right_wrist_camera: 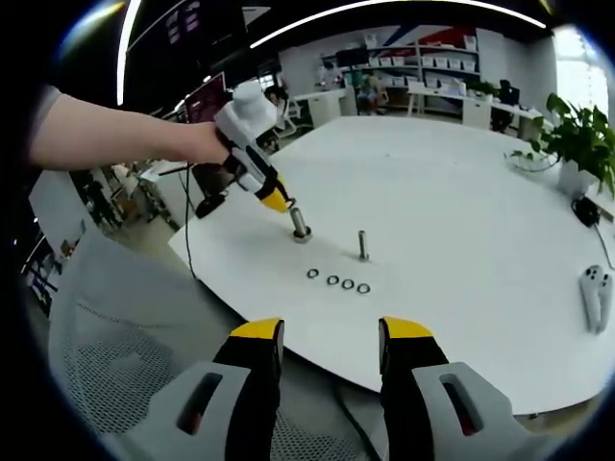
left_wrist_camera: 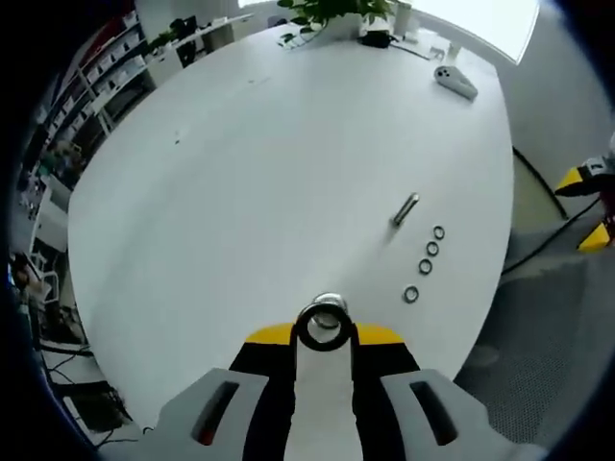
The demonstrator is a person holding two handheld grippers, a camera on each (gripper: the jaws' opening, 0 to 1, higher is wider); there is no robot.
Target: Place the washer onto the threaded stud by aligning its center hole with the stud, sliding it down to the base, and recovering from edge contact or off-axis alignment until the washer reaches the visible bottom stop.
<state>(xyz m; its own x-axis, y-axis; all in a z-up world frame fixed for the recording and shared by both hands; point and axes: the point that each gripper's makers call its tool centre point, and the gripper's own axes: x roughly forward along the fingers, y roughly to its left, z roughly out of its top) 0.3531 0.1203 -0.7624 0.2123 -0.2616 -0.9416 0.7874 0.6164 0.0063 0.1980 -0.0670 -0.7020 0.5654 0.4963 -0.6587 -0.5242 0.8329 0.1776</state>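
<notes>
The table fills mid-frame. The right gripper waits at lower centre, released and empty. The left gripper grips a washer over a stud at left centre. Risk: a tilted washer catches on the thread. Four spare washers lie at right.
</notes>
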